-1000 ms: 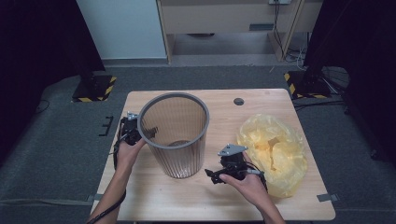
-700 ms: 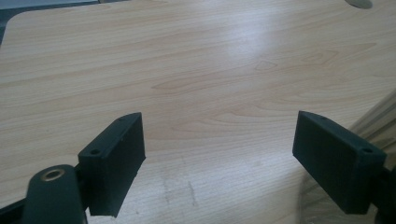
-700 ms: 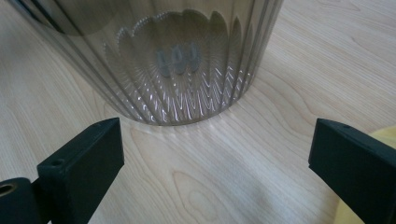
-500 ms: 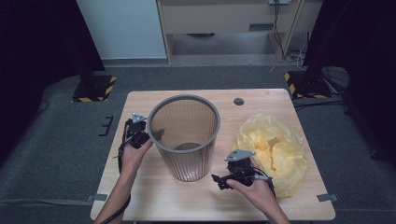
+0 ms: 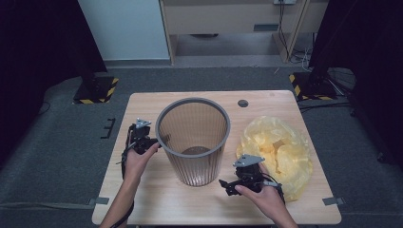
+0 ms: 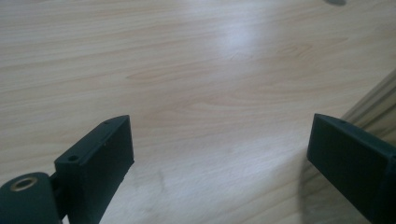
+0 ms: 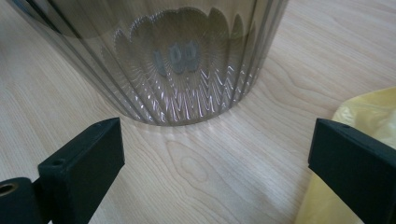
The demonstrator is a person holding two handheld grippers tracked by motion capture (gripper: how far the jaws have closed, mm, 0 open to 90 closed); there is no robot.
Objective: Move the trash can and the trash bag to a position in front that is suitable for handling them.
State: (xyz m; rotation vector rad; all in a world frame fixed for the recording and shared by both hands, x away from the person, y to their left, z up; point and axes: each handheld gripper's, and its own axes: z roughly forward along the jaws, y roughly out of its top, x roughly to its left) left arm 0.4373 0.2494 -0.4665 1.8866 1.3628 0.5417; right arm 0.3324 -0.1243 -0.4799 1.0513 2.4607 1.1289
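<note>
While standing upright near the middle of the wooden table (image 5: 157,199), the ribbed translucent grey bin (image 5: 194,142) is touched by neither gripper. Left gripper (image 5: 154,141) held just beside the bin's left side, close under the rim, apart from it; jaws spread wide, having just been opening, nothing between them but bare tabletop in the left gripper view (image 6: 219,154), with a strip of the bin's wall (image 6: 373,105) at the right edge. Right gripper (image 5: 224,185) lower, near the front right of the bin's base, pointing towards it across the table; jaws likewise wide apart and empty in the right gripper view (image 7: 215,158), framing the bin's foot (image 7: 182,65) ahead without contact. Crumpled yellow plastic bag (image 5: 278,152) lying on the right part of the table, just beside and partly behind the right hand (image 5: 263,197), its edge (image 7: 359,112) showing by the right jaw. Small dark round spot (image 5: 243,103) on the far part of the tabletop, well apart from the bin.
</note>
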